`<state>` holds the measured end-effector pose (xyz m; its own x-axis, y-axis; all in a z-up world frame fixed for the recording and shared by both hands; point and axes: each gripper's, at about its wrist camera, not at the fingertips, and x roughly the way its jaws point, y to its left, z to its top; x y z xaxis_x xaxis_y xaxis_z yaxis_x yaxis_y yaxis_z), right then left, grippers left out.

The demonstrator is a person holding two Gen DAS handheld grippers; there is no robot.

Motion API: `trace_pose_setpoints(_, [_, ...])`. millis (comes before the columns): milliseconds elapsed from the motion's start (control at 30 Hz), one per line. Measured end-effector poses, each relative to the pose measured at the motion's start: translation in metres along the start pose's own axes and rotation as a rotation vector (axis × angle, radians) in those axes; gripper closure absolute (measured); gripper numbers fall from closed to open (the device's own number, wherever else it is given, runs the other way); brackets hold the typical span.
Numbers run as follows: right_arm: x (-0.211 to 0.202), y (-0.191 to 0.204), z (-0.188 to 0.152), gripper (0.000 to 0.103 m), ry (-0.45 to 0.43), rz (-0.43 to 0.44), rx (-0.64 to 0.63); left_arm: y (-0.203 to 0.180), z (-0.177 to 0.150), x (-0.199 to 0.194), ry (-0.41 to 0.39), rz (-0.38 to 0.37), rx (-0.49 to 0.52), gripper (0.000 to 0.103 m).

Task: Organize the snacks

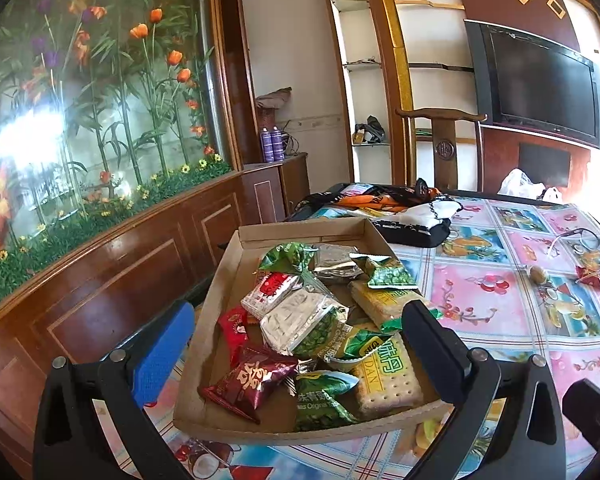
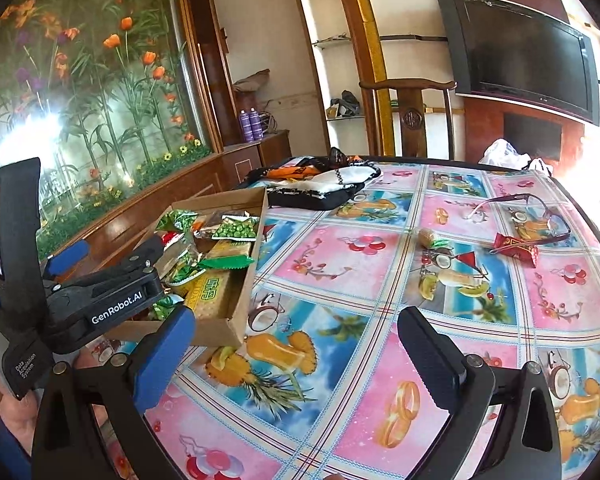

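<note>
Snacks fill a shallow cardboard tray [image 1: 220, 280] that sits at the left edge of the table [image 1: 500, 308], on a fruit-patterned cloth. In the left wrist view the tray holds a dark red packet [image 1: 248, 380] at its near left, green pea packets [image 1: 324, 400] at the near middle, a cracker pack [image 1: 384, 384] at the near right, silver pouches [image 1: 296, 320] in the middle, and a further green packet [image 1: 388, 272] toward the far right.

The left gripper [image 1: 300, 348] hovers over the near end of the tray with its fingers spread wide apart, one on either side of the tray's near half, holding nothing. In the right wrist view this same gripper [image 2: 112, 268] appears from the side, reaching over the tray [image 2: 236, 312].

The right gripper [image 2: 296, 360] is also wide apart and empty, held above bare cloth to the right of the tray.

Two snacks lie well apart from the tray on the right part of the table: a small tan wrapped piece [image 2: 428, 237] with a green end, and a red wrapped sweet [image 2: 516, 248] just to its right. A pair of glasses [image 2: 536, 216] lies just beyond the red sweet, whether touching it I cannot tell. At the far side, a black-and-white cloth bundle [image 2: 332, 188] rests beyond the tray, with a wooden chair [image 2: 412, 112] behind the table.
</note>
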<state>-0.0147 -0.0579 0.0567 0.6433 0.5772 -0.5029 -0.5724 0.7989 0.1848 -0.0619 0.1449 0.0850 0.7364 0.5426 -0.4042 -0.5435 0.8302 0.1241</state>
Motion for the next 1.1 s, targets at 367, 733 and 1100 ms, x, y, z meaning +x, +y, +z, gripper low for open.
trace_pose_setpoints(367, [0.0, 0.005, -0.002, 0.001, 0.001, 0.009, -0.024, 0.0, -0.002, 0.005, 0.027, -0.01, 0.0, 0.0])
trace_pose_setpoints(733, [-0.002, 0.008, -0.002, 0.001, 0.006, 0.007, -0.033, 0.002, -0.002, 0.01, 0.058, -0.021, -0.008, 0.0])
trace_pose_setpoints(1100, [-0.001, 0.009, -0.002, 0.001, 0.008, 0.005, -0.037, 0.003, -0.002, 0.011, 0.066, -0.027, -0.012, 0.0])
